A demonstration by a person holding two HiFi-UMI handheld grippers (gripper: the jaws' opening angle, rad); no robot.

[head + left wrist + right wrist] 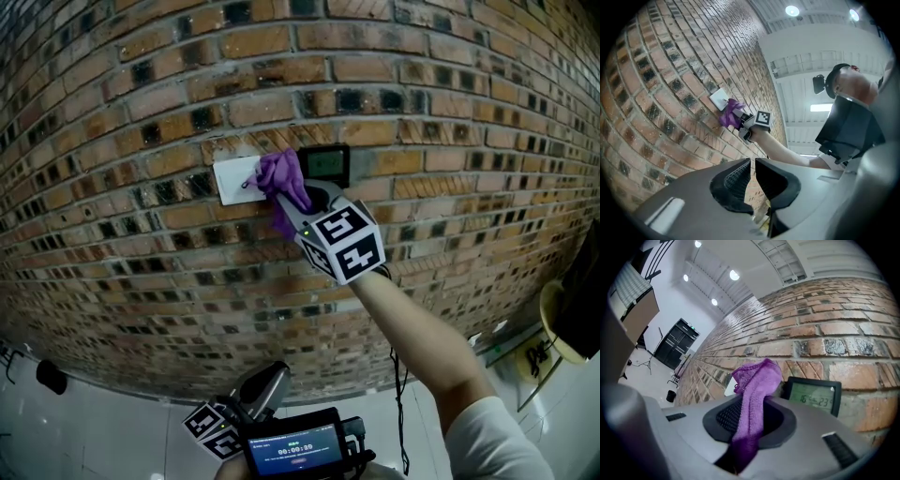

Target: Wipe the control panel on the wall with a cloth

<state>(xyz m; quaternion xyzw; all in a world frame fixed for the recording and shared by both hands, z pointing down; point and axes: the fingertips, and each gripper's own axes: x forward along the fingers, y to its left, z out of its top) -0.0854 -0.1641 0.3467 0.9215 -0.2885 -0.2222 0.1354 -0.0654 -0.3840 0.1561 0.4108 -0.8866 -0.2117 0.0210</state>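
Note:
A black control panel (328, 164) with a greenish display is set in the brick wall, and a white switch plate (234, 178) sits just to its left. My right gripper (292, 202) is shut on a purple cloth (284, 181). The cloth is bunched against the wall between the plate and the panel, covering the panel's left edge. In the right gripper view the cloth (754, 390) hangs out of the right gripper (750, 420), with the panel (812, 397) just to its right. My left gripper (267, 384) is held low, away from the wall, its jaws together on nothing (753, 176).
The brick wall (141, 103) fills most of the head view and meets a pale floor (84, 431) below. A black cable (401, 394) hangs under my right arm. A yellow-rimmed object (562, 323) is at the right edge. Dark doors (675, 343) stand far down the room.

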